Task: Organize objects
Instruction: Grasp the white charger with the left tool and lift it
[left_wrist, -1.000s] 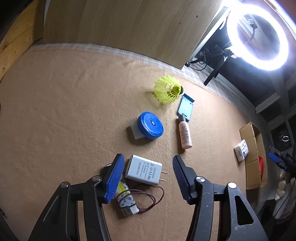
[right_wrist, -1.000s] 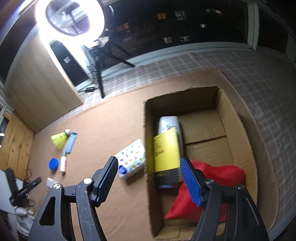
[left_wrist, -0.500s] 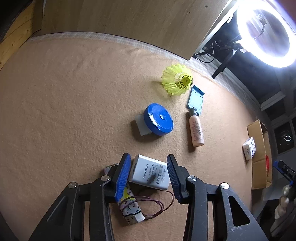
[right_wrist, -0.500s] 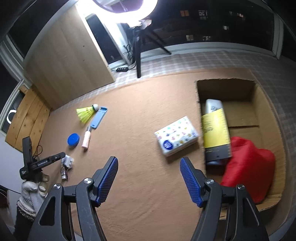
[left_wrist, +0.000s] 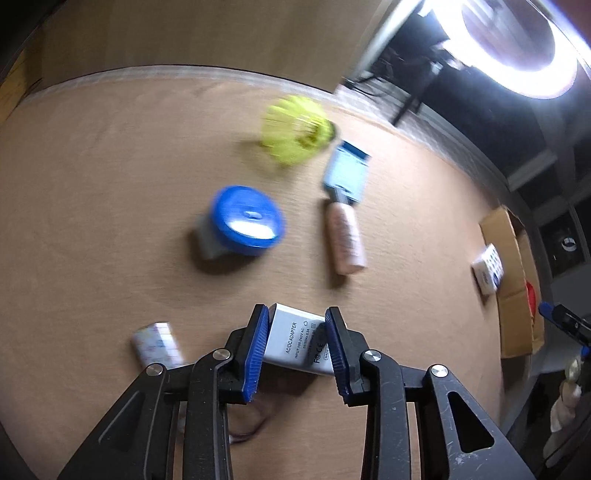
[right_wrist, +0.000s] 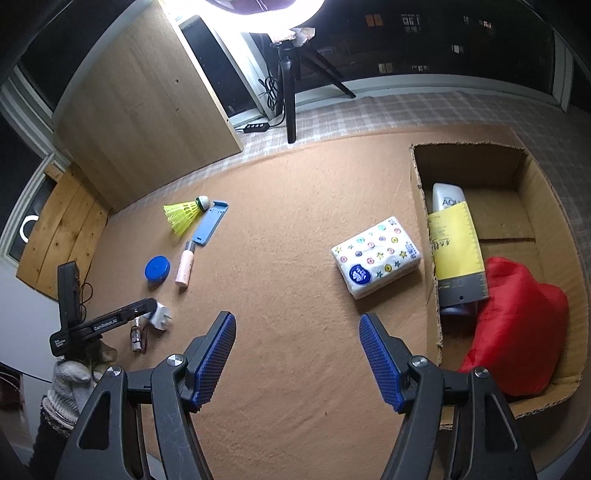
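- The left hand-held gripper (left_wrist: 295, 350) has its jaws closing around a white adapter (left_wrist: 299, 343); the blue pads sit at both flanks of the adapter, and whether they already press on it cannot be told.
- The adapter is a flat white block with grey print on its top face, lying on the brown felt table (left_wrist: 92, 184); its plug prongs show in the right wrist view, pointing away from the left hand-held gripper.
- Just to the left of that gripper lies a small patterned packet (left_wrist: 157, 341), and a thin cord (left_wrist: 251, 430) loops beneath the jaws.
- Ahead of it, blurred, are a blue-lidded jar (left_wrist: 243, 221), a pink bottle (left_wrist: 345, 240), a light-blue flat piece (left_wrist: 347, 171) and a yellow shuttlecock (left_wrist: 295, 134), all apart from the adapter.
- The right hand-held gripper (right_wrist: 297, 356) stands wide open with nothing between its pads, over bare felt.
- Ahead and to its right is a tissue pack (right_wrist: 376, 258), just beside the near wall of a cardboard box (right_wrist: 424, 229).
- The box holds a yellow-labelled tube (right_wrist: 456, 243) and a red bag (right_wrist: 517, 321); its far half is bare.
- Wide open felt runs between the two grippers; the table edge lies close beyond the box.
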